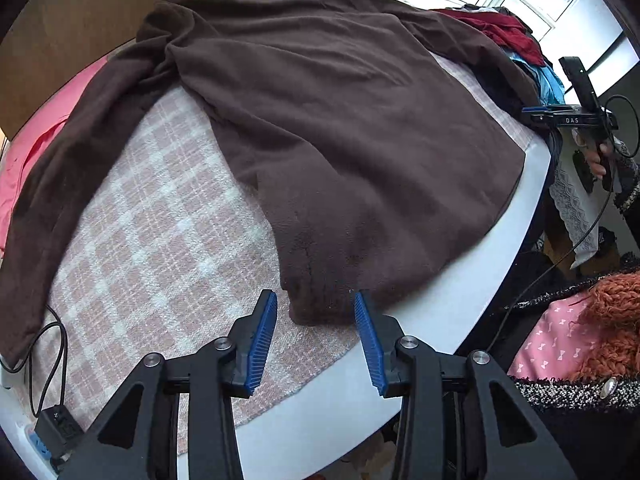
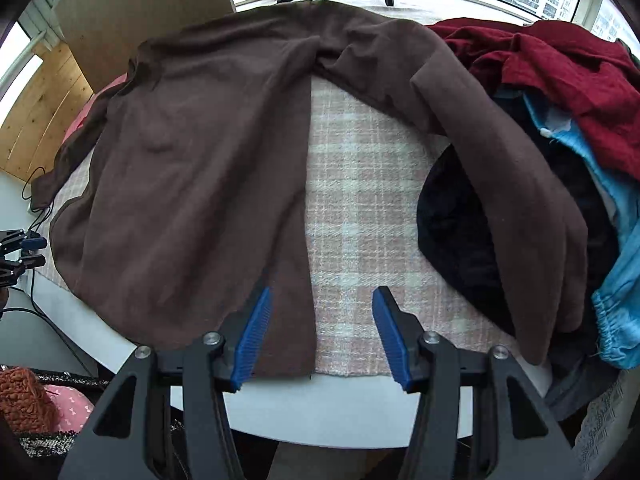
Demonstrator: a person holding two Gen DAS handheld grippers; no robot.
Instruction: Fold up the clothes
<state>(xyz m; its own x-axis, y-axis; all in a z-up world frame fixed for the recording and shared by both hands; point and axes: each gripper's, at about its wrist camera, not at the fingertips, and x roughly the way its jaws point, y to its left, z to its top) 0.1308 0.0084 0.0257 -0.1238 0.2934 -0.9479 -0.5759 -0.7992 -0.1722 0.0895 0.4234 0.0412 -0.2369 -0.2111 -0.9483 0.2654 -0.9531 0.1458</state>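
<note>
Brown top [image 1: 320, 120] spread flat on checked cloth [image 1: 160, 220] over white table [image 1: 460, 304], one sleeve trailing off left side, other sleeve [image 2: 500, 168] draped over clothes pile [image 2: 560, 80] at right. Left tongs [image 1: 316, 336] apart, nothing clamped, blue pads [image 1: 262, 344] either side of hem corner near table edge. Right tongs [image 2: 322, 336] apart too, empty, poised above folded edge of top and bare cloth; black cable [image 1: 52, 344] at table's left edge.
</note>
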